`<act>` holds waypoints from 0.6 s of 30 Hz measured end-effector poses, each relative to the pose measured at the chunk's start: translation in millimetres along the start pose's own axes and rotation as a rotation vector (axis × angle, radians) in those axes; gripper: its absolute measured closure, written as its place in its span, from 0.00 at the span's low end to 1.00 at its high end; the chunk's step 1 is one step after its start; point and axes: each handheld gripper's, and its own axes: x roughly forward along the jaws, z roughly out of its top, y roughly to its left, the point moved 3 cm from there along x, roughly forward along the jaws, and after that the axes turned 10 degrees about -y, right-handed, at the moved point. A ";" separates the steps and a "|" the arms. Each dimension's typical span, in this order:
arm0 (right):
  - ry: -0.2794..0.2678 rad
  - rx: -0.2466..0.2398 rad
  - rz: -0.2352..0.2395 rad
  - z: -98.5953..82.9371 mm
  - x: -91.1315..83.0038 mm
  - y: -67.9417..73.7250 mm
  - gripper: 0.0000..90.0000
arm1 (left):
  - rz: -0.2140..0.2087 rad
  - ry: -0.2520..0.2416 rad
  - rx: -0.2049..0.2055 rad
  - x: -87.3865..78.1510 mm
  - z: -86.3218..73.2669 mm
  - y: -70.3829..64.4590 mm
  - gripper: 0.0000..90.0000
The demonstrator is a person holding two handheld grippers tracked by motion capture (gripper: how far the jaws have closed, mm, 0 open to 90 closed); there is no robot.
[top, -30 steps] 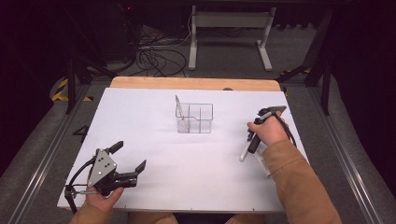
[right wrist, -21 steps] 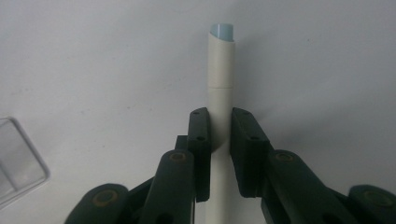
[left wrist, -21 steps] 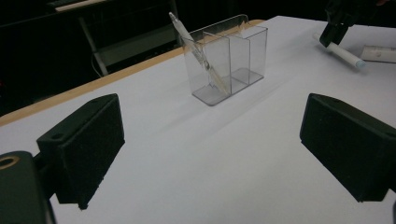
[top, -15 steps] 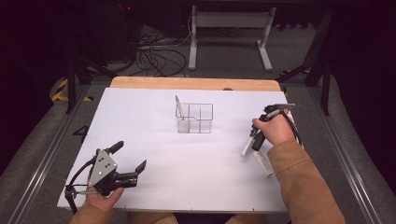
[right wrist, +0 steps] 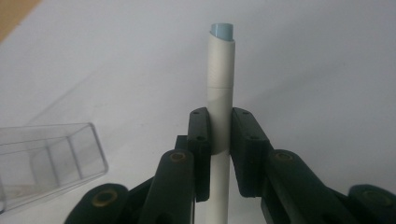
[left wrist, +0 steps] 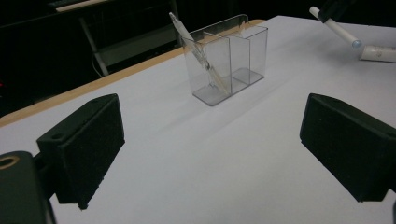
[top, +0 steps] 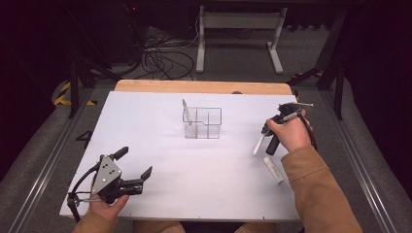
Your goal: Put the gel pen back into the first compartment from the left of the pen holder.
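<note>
White sheeting is spread over the desk (top: 160, 145), with a strip of bare wood left showing along the far edge and dark floor all around. Nearest, at the front left corner, the left claw (top: 134, 166) is held low over the sheet, its jaws spread wide apart with nothing between them; in the left gripper view the two black pads are seen far apart. On the right side, a white tube (top: 273, 169) is lying flat on the sheet, just beside the sleeve. A bit farther back, the right claw (top: 266, 134) is clamped on a white pen (top: 258, 144), which is tilted with its lower end down toward the sheet, close to the tube but apart from it. In the right gripper view the pen (right wrist: 220, 121) is pinched snugly between the jaws, a pale blue tip (right wrist: 221, 31) at its far end. Farther still, around the desk's middle, a clear holder (top: 203, 123) with compartments is standing upright, and one clear pen (top: 188, 119) is leaned in its left compartment. Beyond the desk, cables (top: 160, 58) and a white stand (top: 238, 24) are seen on the floor.
</note>
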 end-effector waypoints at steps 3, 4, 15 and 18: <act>-0.061 -0.051 0.062 1.3 -7.7 4.4 0.88 | 0.000 0.000 0.001 0.2 -0.1 0.1 0.08; -0.077 -0.066 0.082 1.5 -10.4 5.9 0.88 | 0.000 0.000 0.001 0.3 -0.2 0.1 0.08; -0.243 -0.255 0.245 -1.4 -34.9 22.8 0.88 | 0.002 -0.001 0.002 0.0 0.0 0.1 0.08; -0.276 -0.296 0.279 -2.7 -40.4 27.1 0.88 | 0.002 -0.001 0.001 -0.1 -0.1 0.3 0.08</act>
